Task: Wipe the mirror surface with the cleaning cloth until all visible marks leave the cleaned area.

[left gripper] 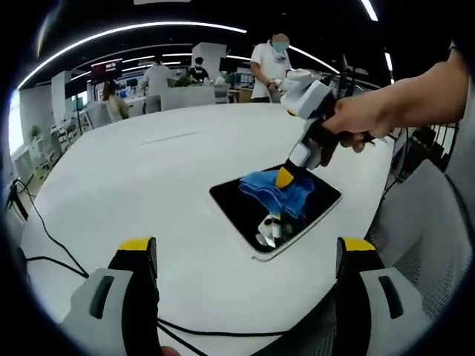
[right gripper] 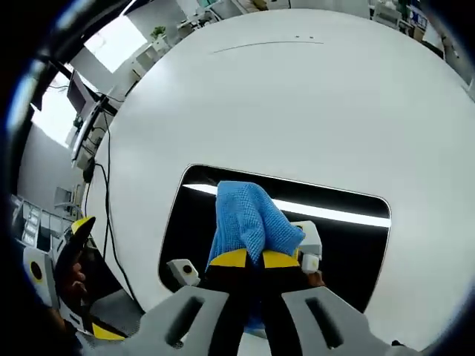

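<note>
On the left, the left gripper (left gripper: 249, 256) hung back from the work with its jaws spread wide and nothing between them, above the near edge of the round white table (left gripper: 133, 170). One mirror (left gripper: 276, 204), a dark rounded rectangle with a pale rim, lay flat on the table toward its right side; in the right gripper view the mirror (right gripper: 349, 237) reflected two bright ceiling light strips. One blue cleaning cloth (left gripper: 276, 191) sat bunched on the glass, and the right gripper (left gripper: 286, 178), carried in a person's hand (left gripper: 364, 122), was pressed together on a fold of it; the right gripper view showed the same pinch, the cloth (right gripper: 249, 219) rising from the shut tips of the right gripper (right gripper: 249, 259). Judged: cloth soft, light and limp, so best held by a gathered fold with plenty trailing under the jaws; the glass looked smooth, slippery and breakable, loose on the table, and might slide under a firm wipe. No marks could be made out on it. Count: one mirror, one cloth, two grippers. Black cables (left gripper: 52, 237) trailed over the table's left edge.
</note>
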The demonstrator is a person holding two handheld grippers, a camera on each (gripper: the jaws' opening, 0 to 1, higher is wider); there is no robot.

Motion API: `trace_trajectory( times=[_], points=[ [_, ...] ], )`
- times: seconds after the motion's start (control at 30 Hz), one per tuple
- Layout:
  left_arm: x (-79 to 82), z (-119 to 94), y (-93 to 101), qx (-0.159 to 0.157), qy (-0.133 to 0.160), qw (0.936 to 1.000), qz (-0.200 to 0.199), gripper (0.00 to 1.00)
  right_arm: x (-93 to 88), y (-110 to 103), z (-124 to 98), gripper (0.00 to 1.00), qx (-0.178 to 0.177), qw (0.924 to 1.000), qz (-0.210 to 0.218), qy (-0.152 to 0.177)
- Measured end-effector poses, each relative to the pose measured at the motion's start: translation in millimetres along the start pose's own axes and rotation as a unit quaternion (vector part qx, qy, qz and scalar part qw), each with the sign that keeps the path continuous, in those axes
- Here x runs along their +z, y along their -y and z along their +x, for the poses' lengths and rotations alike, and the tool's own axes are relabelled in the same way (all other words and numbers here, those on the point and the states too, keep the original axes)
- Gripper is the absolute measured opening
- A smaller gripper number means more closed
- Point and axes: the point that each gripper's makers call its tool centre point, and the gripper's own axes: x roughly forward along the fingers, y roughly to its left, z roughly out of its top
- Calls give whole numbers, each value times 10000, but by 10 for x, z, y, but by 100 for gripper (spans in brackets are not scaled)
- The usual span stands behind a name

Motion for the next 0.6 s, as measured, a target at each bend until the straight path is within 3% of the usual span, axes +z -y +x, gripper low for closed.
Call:
trace_trajectory(
  times=[0.6],
  points=[
    [-46, 15, 13, -14, -126, 9999, 12, 99, 290, 101, 86, 0, -77, 9997, -220, -20]
  ],
)
